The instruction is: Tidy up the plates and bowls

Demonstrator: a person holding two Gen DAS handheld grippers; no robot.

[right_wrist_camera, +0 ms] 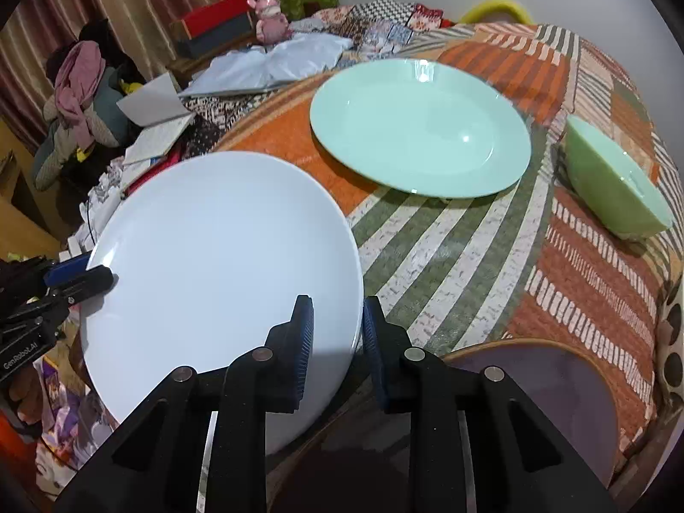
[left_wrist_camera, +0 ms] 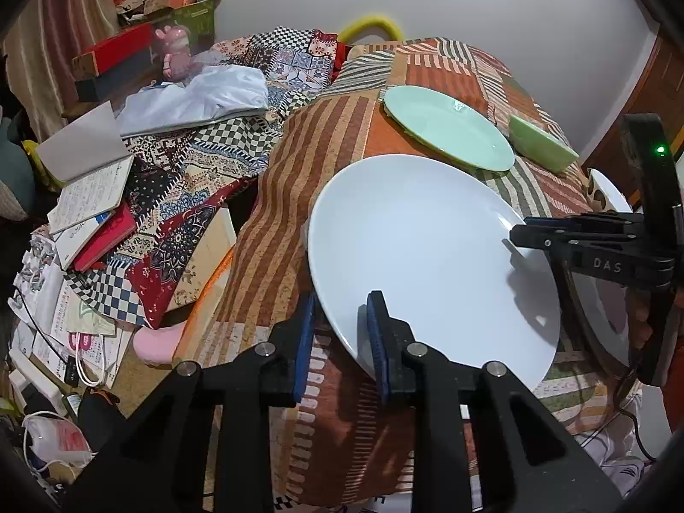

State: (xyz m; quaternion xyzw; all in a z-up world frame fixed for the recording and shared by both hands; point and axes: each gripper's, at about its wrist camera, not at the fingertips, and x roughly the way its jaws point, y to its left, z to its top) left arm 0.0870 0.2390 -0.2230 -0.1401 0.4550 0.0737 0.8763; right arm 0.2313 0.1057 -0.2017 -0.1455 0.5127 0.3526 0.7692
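On the patchwork tablecloth [left_wrist_camera: 342, 137], toward seven o'clock of the tabletop as the right wrist camera sees it, lies the white plate [right_wrist_camera: 222, 256], and both grippers are clamped on its rim. The left gripper [left_wrist_camera: 340, 333] pinches the edge at about seven o'clock of the plate in its own view, one blue pad under the rim and one over it. The right gripper [right_wrist_camera: 337, 333] grips the opposite edge, at about four o'clock in its own view, pads closed on the rim in the same way.

Only the left wrist view shows the heap to the side at nine o'clock: an open notebook [left_wrist_camera: 92, 188], a red book [left_wrist_camera: 107, 239] and scattered papers. It also catches the right gripper from outside, at three o'clock, with a green light on its body. Only the right wrist view shows a dark purple plate [right_wrist_camera: 551, 389] at five o'clock, close under the camera, and a bundle of clothes [right_wrist_camera: 81, 98] at ten o'clock. Both views share a pink toy [right_wrist_camera: 271, 21] at the back.

Counted: three plates, namely one white, one mint green plate [right_wrist_camera: 421, 128] at twelve o'clock and one purple. One green bowl [right_wrist_camera: 615, 184] stands at two o'clock, apart from the mint plate. Two grippers.
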